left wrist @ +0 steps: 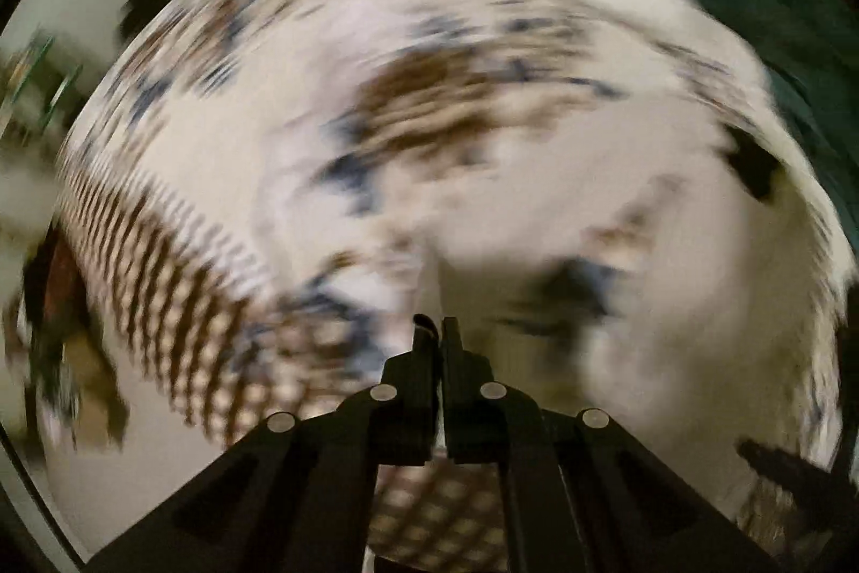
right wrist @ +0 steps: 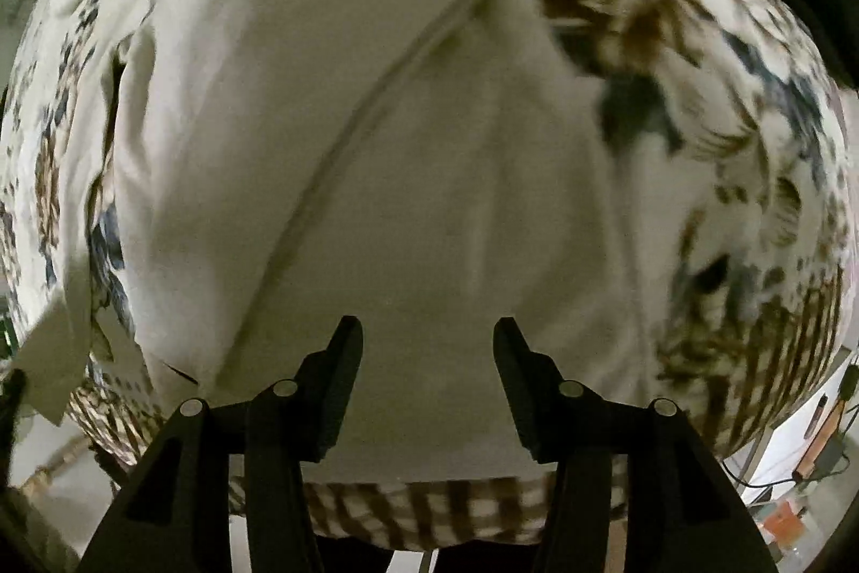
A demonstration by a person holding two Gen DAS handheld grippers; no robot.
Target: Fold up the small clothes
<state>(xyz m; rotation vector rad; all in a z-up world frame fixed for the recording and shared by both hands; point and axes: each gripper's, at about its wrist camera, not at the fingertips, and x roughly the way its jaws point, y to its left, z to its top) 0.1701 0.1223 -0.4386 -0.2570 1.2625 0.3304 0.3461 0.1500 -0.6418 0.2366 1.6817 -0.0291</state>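
Note:
A plain cream-white garment (right wrist: 376,143) lies spread on a bed covered in a white cloth printed with brown and blue patches (right wrist: 725,116). In the right wrist view my right gripper (right wrist: 427,331) is open, its jaws wide apart just above the garment, holding nothing. In the left wrist view, which is heavily motion-blurred, my left gripper (left wrist: 436,323) is shut on a thin fold of the white garment (left wrist: 617,197), which rises from between the fingertips.
The printed bed cover (left wrist: 215,143) has a brown checked border (left wrist: 177,315) near its edge. A dark green cloth (left wrist: 778,25) lies at the far right. Cables and small items (right wrist: 821,439) sit beyond the bed's right edge.

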